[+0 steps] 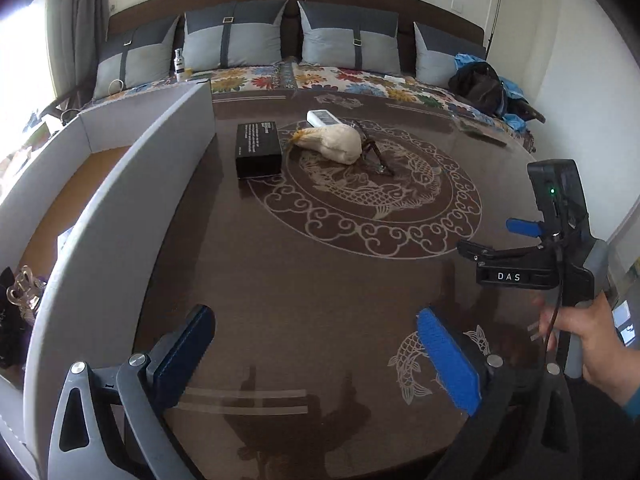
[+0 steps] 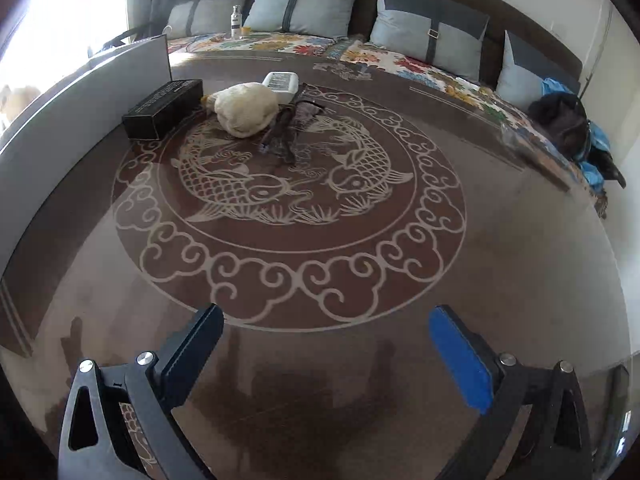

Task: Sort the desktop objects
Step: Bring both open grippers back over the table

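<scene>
A black box (image 1: 259, 149) (image 2: 164, 107), a cream cloth pouch (image 1: 334, 143) (image 2: 245, 109), a white remote (image 1: 324, 118) (image 2: 282, 82) and dark-framed glasses (image 1: 378, 156) (image 2: 283, 130) lie together at the far middle of the brown glass table (image 1: 320, 272) (image 2: 320, 280). A grey-walled storage box (image 1: 120, 176) (image 2: 80, 92) stands on the left. My left gripper (image 1: 316, 344) is open and empty, low over the near table. My right gripper (image 2: 326, 346) is open and empty; it also shows in the left wrist view (image 1: 524, 232) at the right, held by a hand.
The storage box holds some dark and gold items (image 1: 20, 296) at its near end. Behind the table is a sofa with grey cushions (image 1: 236, 36), a bottle (image 1: 180, 64) and a dark bag (image 1: 480, 84). A flat packet (image 1: 480, 128) lies at the table's far right edge.
</scene>
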`<state>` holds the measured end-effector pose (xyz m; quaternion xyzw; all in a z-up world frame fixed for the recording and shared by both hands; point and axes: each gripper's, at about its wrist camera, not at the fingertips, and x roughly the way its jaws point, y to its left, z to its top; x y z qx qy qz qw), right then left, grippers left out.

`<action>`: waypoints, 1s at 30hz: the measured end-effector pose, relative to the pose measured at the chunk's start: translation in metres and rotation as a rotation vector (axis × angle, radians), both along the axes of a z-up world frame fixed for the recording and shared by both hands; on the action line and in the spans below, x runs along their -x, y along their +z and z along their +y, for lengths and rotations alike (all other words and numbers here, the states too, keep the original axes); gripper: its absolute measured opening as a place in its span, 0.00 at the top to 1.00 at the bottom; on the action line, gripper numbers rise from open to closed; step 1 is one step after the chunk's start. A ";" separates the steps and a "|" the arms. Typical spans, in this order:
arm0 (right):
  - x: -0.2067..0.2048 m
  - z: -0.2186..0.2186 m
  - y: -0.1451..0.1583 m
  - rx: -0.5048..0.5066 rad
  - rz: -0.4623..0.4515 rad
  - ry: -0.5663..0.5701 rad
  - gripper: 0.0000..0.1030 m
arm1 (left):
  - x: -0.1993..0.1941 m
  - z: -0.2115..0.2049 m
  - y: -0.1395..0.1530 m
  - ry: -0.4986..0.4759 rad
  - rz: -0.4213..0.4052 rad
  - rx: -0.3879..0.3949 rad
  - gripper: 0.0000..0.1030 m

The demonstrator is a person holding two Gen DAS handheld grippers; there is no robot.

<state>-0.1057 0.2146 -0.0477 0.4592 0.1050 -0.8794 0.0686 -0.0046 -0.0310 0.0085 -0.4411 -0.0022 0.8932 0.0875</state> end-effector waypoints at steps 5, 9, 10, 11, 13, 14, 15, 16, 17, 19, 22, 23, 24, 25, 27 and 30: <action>-0.001 0.013 -0.009 0.010 0.018 0.006 0.00 | 0.020 0.037 -0.034 -0.019 -0.046 0.072 0.00; -0.003 0.016 -0.012 0.051 0.024 0.002 0.00 | 0.039 0.040 -0.044 0.015 -0.067 0.059 0.00; -0.001 0.016 -0.012 0.054 0.023 0.000 0.00 | 0.044 0.039 -0.046 0.024 -0.073 0.059 0.00; -0.001 0.016 -0.012 0.058 0.022 -0.001 0.00 | 0.049 0.040 -0.048 0.034 -0.078 0.062 0.00; -0.001 0.017 -0.013 0.068 0.017 -0.003 0.00 | 0.059 0.042 -0.053 0.049 -0.082 0.067 0.00; -0.001 0.018 -0.014 0.077 0.012 -0.004 0.00 | 0.063 0.042 -0.055 0.056 -0.085 0.071 0.00; 0.000 0.019 -0.014 0.090 0.005 -0.005 0.00 | 0.066 0.041 -0.057 0.064 -0.088 0.074 0.00; 0.001 0.021 -0.015 0.107 -0.005 -0.008 0.00 | 0.069 0.042 -0.060 0.072 -0.089 0.074 0.00; 0.001 0.022 -0.015 0.111 -0.004 -0.009 0.00 | 0.072 0.041 -0.062 0.082 -0.092 0.071 0.00; 0.001 0.021 -0.015 0.106 -0.002 -0.010 0.00 | 0.075 0.039 -0.067 0.106 -0.102 0.058 0.00; 0.000 0.020 -0.015 0.105 0.000 -0.010 0.00 | 0.074 0.039 -0.070 0.120 -0.079 0.072 0.00; 0.000 0.020 -0.015 0.103 0.002 -0.010 0.00 | 0.073 0.040 -0.071 0.118 -0.073 0.087 0.00; 0.000 0.020 -0.015 0.100 0.004 -0.010 0.00 | 0.072 0.041 -0.072 0.116 -0.060 0.095 0.00; 0.000 0.019 -0.015 0.098 0.005 -0.009 0.00 | 0.071 0.040 -0.071 0.119 -0.055 0.086 0.00; 0.000 0.020 -0.015 0.102 0.003 -0.010 0.00 | 0.072 0.040 -0.072 0.119 -0.055 0.089 0.00; -0.001 0.020 -0.015 0.107 0.000 -0.011 0.00 | 0.072 0.040 -0.070 0.120 -0.052 0.088 0.00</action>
